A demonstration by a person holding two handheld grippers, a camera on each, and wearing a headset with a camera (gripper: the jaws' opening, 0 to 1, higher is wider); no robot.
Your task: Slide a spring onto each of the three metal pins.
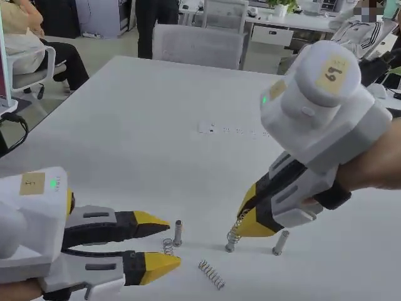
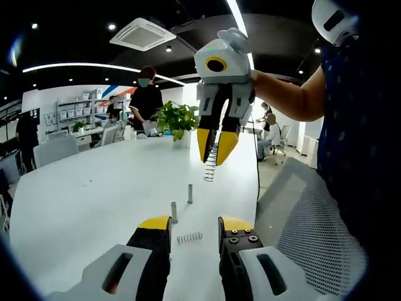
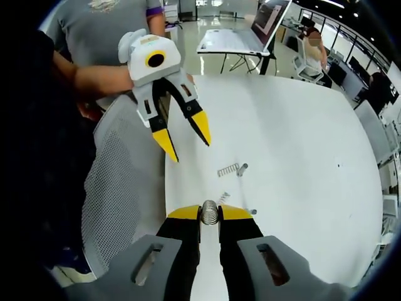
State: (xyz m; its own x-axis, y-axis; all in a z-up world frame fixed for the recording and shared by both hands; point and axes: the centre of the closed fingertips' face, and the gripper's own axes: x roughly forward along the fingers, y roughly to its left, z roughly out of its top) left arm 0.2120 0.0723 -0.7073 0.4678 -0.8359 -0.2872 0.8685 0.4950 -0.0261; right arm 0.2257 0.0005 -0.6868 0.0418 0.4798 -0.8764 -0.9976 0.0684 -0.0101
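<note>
- While the right gripper (image 1: 245, 221) leans down from the right side over the white table (image 1: 144, 138), its fingers are closed tight on a spring (image 1: 235, 229), which hangs from the yellow tips.
- The lower end of this spring is at the middle pin (image 1: 230, 246); I cannot tell if it is already over the top of the pin.
- The left gripper (image 1: 164, 243) is at the near left, with its fingers apart and nothing between them.
- Just in front of its tips stand the left pin (image 1: 178, 232) and a short spring (image 1: 167, 246) close beside it.
- A loose spring (image 1: 211, 274) lies flat on the near side, and the right pin (image 1: 279, 242) stands bare.
</note>
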